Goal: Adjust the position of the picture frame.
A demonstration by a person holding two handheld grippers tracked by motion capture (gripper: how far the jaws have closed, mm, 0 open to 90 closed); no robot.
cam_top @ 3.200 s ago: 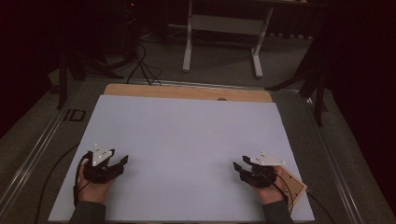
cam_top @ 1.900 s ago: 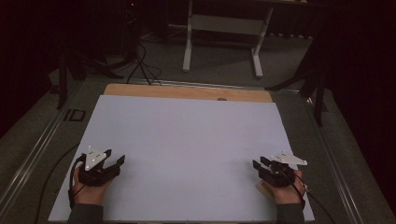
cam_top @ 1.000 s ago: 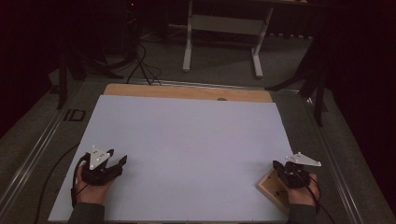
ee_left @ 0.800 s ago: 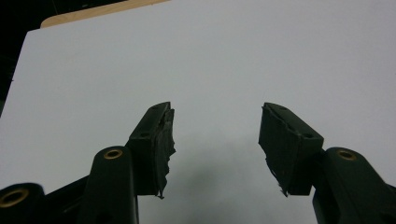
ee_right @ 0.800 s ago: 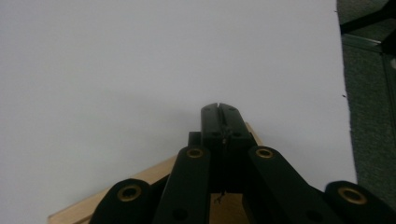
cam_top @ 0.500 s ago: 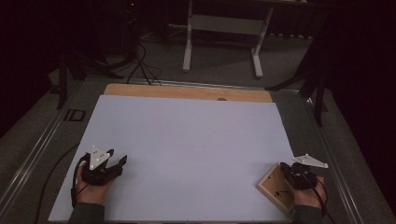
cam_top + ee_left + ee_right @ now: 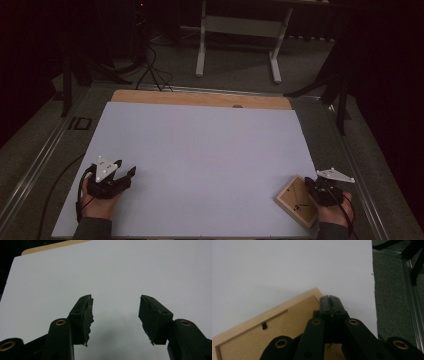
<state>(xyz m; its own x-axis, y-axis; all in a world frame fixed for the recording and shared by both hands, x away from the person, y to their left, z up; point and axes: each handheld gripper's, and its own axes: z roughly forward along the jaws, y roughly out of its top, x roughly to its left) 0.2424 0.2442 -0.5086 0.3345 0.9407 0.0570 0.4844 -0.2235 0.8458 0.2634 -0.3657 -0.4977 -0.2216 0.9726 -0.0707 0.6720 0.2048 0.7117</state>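
Lying flat near the desk's (image 7: 200,145) front right corner is one wooden picture frame (image 7: 296,200), back side up, its brown backing board and a small black clip visible in the right gripper view. Two grippers are on the desk. Over the frame's right edge sits the right gripper (image 7: 314,189), its jaws pressed fully together; whether they pinch anything I cannot tell. Well apart, near the front left corner, the left gripper (image 7: 126,172) rests with jaws spread and only white desk surface between them.
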